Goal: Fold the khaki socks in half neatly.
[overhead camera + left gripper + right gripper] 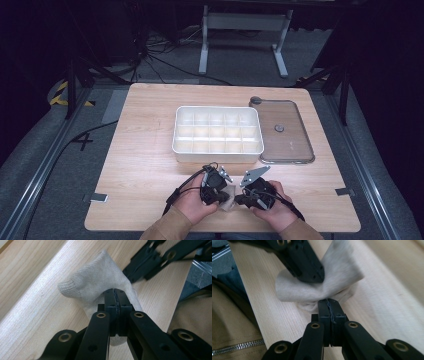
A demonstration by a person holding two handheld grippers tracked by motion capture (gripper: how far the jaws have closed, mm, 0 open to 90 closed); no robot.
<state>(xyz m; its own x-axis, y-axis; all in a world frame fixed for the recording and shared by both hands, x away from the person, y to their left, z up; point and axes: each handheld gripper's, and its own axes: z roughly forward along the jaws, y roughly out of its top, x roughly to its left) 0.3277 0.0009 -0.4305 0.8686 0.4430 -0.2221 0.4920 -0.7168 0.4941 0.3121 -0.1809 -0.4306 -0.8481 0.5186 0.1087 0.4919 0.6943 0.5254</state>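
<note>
Beige knit sock (100, 280) lies bunched on the wooden counter (145, 165) near the middle of its near edge, pinched from both sides. Left tongs (115, 291) are clamped together on one part of the sock, fabric bulging around the tips. Right tongs (328, 301) are clamped on another part of the same sock, cloth gathered at the tips. In the high view the left tongs (223, 196) and right tongs (238, 200) point toward each other, close, sock (230, 194) between them, both hands just inside the near edge. White compartment tray (218, 155) sits mid-counter, just beyond the hands, cells look empty. Clear lid (285, 131) with a small grey knob lies flat just beside the tray toward the right edge. Tan sleeves come in over the near edge.
</note>
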